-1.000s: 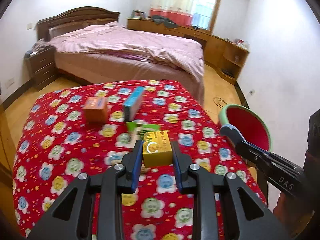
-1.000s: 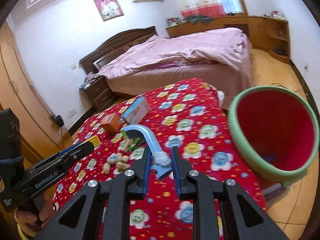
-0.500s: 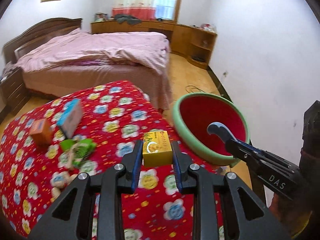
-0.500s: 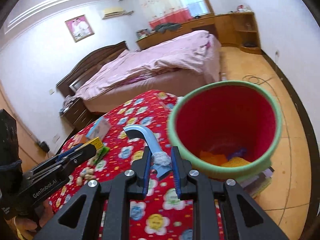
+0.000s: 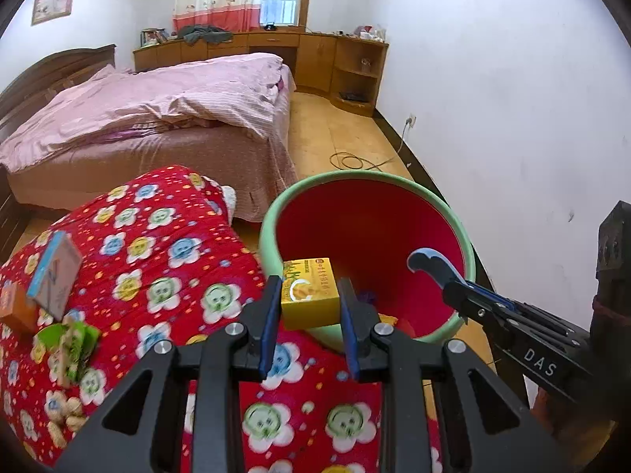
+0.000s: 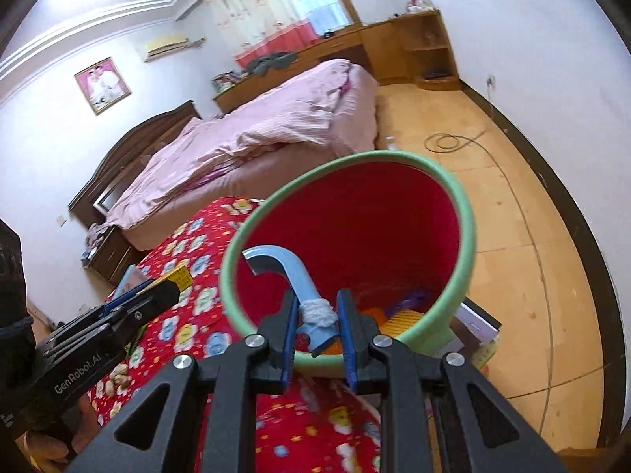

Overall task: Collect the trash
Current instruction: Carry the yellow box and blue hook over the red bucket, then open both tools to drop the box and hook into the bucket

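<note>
My left gripper (image 5: 309,301) is shut on a small yellow box (image 5: 310,293) and holds it over the near rim of the red bin with a green rim (image 5: 272,213). My right gripper (image 6: 315,315) is shut on a blue hooked handle (image 6: 282,266) with white wrapping, held over the same bin (image 6: 467,213). The hook (image 5: 428,262) and right gripper show at the right of the left wrist view. Orange, yellow and purple trash (image 6: 402,309) lies in the bin's bottom.
The red flowered table (image 5: 165,260) carries a blue-edged box (image 5: 55,276), an orange box (image 5: 14,307), a green wrapper (image 5: 71,341) and peanuts (image 5: 63,419). A pink bed (image 5: 157,106) stands behind. A white wall (image 5: 512,118) is at the right.
Both grippers have moved right from over the table to the bin, carrying the yellow box and the blue hook. The bin now fills the middle of both views.
</note>
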A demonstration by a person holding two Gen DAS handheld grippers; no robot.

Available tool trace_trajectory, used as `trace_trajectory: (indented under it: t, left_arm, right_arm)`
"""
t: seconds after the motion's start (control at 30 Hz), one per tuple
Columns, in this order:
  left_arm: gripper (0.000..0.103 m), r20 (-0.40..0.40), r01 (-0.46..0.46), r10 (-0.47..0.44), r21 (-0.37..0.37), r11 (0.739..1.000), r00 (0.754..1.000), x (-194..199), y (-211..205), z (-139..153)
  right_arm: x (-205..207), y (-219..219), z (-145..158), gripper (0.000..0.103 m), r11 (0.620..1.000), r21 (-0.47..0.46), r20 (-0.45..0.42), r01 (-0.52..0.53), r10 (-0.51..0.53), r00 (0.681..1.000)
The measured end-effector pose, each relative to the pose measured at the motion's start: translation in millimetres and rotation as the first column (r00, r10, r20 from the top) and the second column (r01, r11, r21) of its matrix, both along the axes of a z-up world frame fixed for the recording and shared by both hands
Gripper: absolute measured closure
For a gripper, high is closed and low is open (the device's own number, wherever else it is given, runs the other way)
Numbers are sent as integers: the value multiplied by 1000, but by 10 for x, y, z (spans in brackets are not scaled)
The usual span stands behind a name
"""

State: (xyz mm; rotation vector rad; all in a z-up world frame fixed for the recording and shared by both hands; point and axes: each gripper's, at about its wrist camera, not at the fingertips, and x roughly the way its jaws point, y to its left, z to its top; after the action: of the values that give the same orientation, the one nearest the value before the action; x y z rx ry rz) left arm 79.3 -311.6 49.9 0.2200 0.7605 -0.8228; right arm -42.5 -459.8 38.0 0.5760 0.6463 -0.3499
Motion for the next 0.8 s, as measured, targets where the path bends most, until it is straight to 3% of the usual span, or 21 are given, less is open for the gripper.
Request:
trace_trajectory:
  t: [0.37,0.47,0.57,0.8]
  left_arm:
    - [74,-25,41,-40,30,999,999,111,-272,-187]
    - [58,-21,41,-41,30,999,999,133,-277,-197]
    - [56,-18,44,-43,22,999,999,144,-267,-198]
    - [56,-31,20,-20,11,1000,999,136,-185,-162]
  right_arm:
    - [50,-290,-208,80,998,27,-37,58,-57,998]
    - [82,-319,-226,80,997,32,-38,67,-66,997]
    - [92,-342,-231,79,996,45,-35,75,-73,997]
    - [67,-311,-202,64,995,49,-18,83,-82,996]
